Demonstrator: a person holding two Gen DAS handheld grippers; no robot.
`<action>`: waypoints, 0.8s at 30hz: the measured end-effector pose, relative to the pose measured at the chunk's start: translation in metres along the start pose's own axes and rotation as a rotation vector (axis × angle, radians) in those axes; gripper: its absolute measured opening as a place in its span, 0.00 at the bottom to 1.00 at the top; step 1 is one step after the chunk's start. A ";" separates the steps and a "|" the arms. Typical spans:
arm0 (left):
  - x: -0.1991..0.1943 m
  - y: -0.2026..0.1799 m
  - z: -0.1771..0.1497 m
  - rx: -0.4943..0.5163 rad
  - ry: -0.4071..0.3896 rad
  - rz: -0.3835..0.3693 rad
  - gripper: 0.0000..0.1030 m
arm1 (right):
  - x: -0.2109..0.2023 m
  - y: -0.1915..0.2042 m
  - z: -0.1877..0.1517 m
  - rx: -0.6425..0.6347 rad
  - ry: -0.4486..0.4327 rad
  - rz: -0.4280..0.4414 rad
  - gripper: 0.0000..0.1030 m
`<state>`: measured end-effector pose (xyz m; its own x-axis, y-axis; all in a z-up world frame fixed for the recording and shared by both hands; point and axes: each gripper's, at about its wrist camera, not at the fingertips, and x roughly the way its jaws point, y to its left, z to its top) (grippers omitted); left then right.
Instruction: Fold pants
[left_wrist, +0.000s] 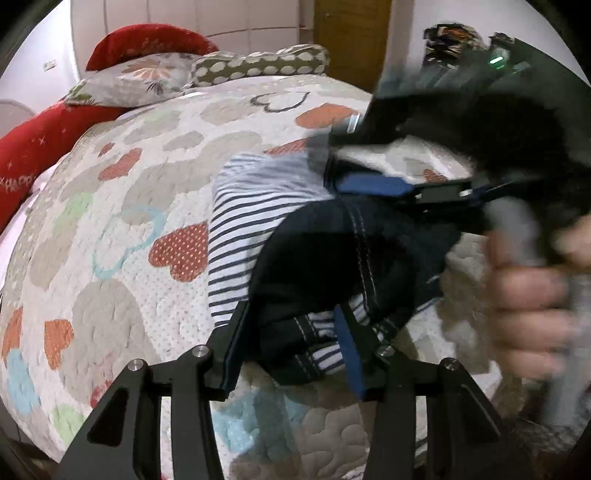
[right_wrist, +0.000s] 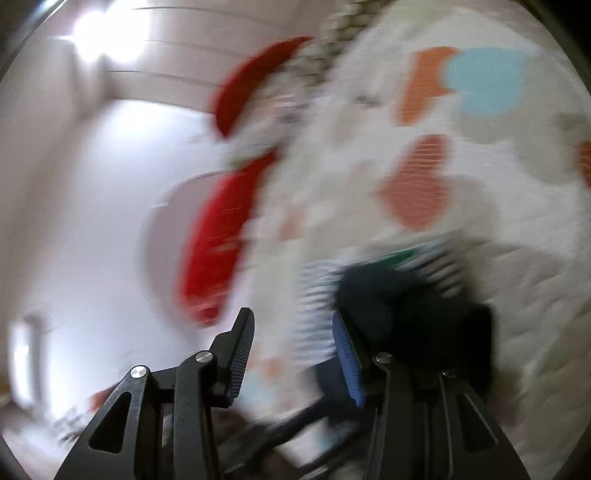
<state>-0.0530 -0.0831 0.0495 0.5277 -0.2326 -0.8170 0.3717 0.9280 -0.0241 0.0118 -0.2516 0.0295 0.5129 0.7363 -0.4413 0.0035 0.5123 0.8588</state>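
Dark navy pants (left_wrist: 332, 251) with white stitching lie bunched on the heart-patterned quilt (left_wrist: 122, 206), on top of a navy-and-white striped garment (left_wrist: 236, 229). My left gripper (left_wrist: 291, 317) is open, its jaws standing on either side of the pants' near edge. My right gripper (left_wrist: 332, 162) comes in from the right, held by a hand (left_wrist: 528, 295), its fingers above the far edge of the pants. The right wrist view is badly blurred. There my right gripper (right_wrist: 293, 325) is open and empty, with the dark pants (right_wrist: 406, 306) just right of its blue pad (right_wrist: 347, 362).
A red blanket (left_wrist: 33, 147), a floral pillow (left_wrist: 136, 77) and a dotted pillow (left_wrist: 258, 66) lie at the bed's head. A wooden door (left_wrist: 351, 37) stands behind. The bed's left edge drops to a white wall (right_wrist: 92, 184).
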 end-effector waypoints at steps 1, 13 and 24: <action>-0.006 0.000 0.002 0.015 0.005 -0.023 0.43 | 0.003 -0.005 0.002 -0.016 -0.030 -0.094 0.39; -0.006 0.058 0.075 -0.230 -0.011 -0.157 0.43 | -0.065 0.013 -0.020 -0.155 -0.242 -0.225 0.43; 0.028 0.047 0.075 -0.164 0.066 -0.045 0.58 | -0.053 -0.007 -0.046 -0.238 -0.185 -0.394 0.48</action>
<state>0.0370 -0.0679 0.0688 0.4599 -0.2600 -0.8491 0.2611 0.9535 -0.1506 -0.0549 -0.2745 0.0349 0.6560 0.3864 -0.6483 0.0426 0.8387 0.5429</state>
